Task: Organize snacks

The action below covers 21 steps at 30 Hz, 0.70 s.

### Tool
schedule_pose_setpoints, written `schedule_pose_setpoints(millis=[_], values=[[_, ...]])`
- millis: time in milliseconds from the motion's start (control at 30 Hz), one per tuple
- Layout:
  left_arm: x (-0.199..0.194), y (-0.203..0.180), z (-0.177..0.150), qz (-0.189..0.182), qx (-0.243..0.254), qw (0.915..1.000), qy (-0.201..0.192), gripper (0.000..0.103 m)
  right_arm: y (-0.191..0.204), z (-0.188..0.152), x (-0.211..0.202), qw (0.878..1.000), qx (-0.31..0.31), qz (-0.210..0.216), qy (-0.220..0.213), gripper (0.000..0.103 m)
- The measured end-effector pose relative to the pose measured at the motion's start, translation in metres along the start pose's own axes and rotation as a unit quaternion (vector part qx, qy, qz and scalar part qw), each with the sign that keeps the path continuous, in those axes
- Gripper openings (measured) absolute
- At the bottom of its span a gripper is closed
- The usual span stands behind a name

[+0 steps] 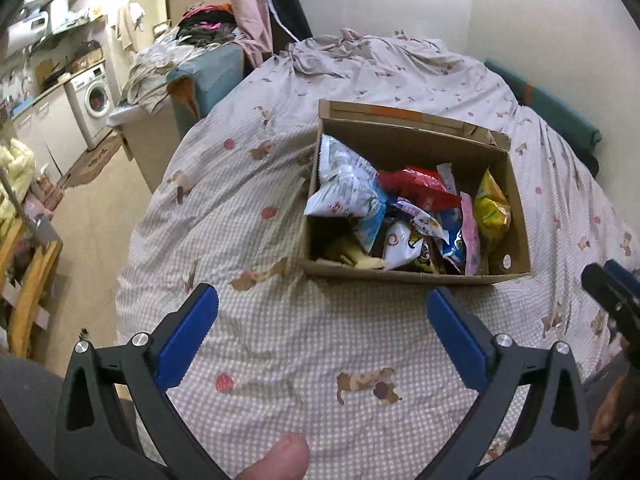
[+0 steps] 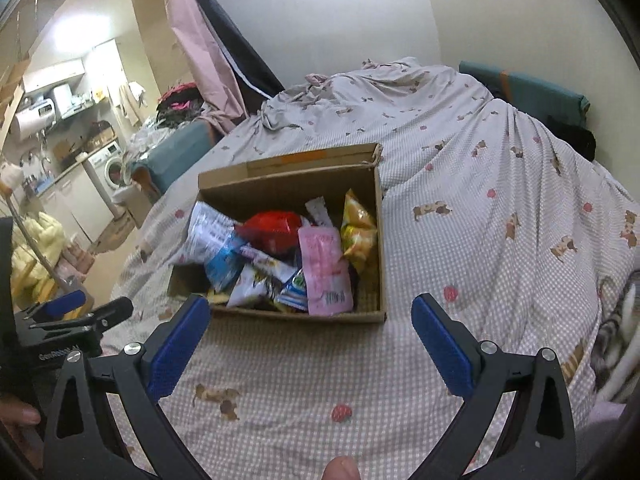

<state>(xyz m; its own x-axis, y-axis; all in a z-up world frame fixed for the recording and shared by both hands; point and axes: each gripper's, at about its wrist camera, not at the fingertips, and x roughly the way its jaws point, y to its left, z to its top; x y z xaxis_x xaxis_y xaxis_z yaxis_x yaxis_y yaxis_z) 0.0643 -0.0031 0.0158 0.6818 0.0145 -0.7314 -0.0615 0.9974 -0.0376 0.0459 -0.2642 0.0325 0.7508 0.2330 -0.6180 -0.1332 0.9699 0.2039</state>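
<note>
1. Surface: a bed covered with a pink-and-white checked sheet (image 1: 280, 344) printed with dogs and strawberries; a white front-loading washing machine (image 1: 94, 98) stands in the room behind, far left.
2. Task item: an open brown cardboard box (image 2: 376, 240) rests on the sheet, filled with mixed snack packets, including a red bag (image 2: 272, 226), a yellow bag (image 2: 358, 236) and a pink pouch (image 2: 326, 276).
3. Left gripper (image 1: 322, 316): blue-padded jaws spread wide, empty, near the box's front wall.
4. Right gripper (image 2: 310, 320): jaws likewise wide apart, holding nothing, just before the box.

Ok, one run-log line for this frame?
left tool: open, empty | right tool: open, empty | box: on bed, full of snacks | both tools short of box
</note>
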Motion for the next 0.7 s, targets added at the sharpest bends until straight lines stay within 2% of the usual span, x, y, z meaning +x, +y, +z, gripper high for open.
schedule_pose_setpoints(millis=[267,433,700], values=[[0.0,0.002,-0.006,0.001,-0.017,0.9998,-0.012,0.103,0.016,-0.012,0.01,0.999,-0.032,-0.024,0.001,0.103],[-0.001,0.001,-0.008,0.003,-0.01,0.9998,-0.014,0.103,0.02,-0.015,0.017,0.998,-0.043,-0.034,0.006,0.103],[0.0,0.0,-0.01,0.002,-0.007,0.9999,-0.012,0.103,0.017,-0.016,0.02,0.998,-0.039,-0.044,0.013,0.103]])
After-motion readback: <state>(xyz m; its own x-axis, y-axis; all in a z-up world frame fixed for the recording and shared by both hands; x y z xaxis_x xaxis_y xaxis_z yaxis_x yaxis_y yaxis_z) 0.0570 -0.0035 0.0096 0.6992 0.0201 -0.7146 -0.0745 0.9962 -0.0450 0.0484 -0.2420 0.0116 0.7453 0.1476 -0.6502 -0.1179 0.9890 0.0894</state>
